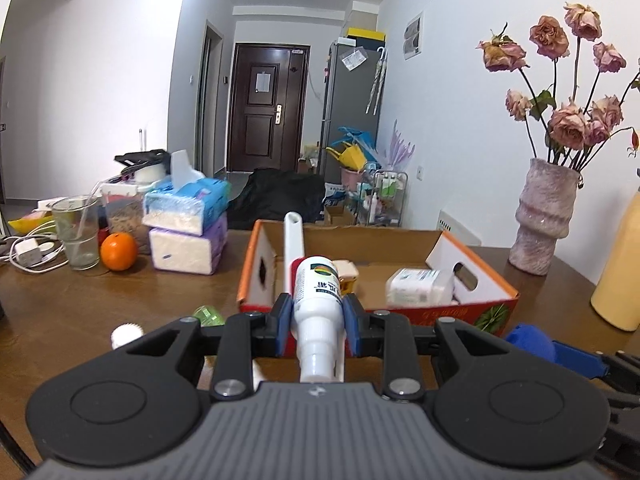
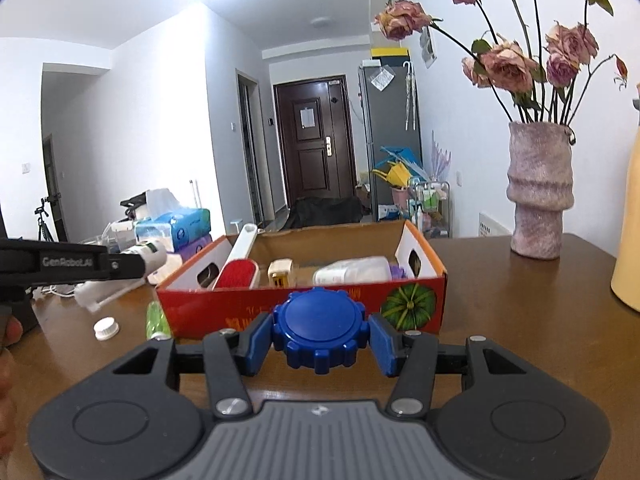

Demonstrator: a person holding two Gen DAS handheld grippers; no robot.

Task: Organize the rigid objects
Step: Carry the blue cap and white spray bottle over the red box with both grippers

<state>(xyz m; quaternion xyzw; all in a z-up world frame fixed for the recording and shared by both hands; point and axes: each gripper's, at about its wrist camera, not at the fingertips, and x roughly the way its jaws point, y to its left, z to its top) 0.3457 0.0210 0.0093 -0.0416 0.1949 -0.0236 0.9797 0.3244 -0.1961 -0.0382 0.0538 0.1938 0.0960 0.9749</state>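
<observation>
Black tool, blue pads, silver screws

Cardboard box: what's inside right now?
In the box: a red-headed brush leaning on the left wall, a small cream item, a white bottle lying down and something purple. The near wall hides the floor.

label unreadable, vessel cut off at the frame edge

print on the white bottle is too blurred to read; the yellow vessel is cropped by the right border; the red brush hides its lower half behind the box wall; the blue cap sits partly behind the left gripper's frame.
</observation>
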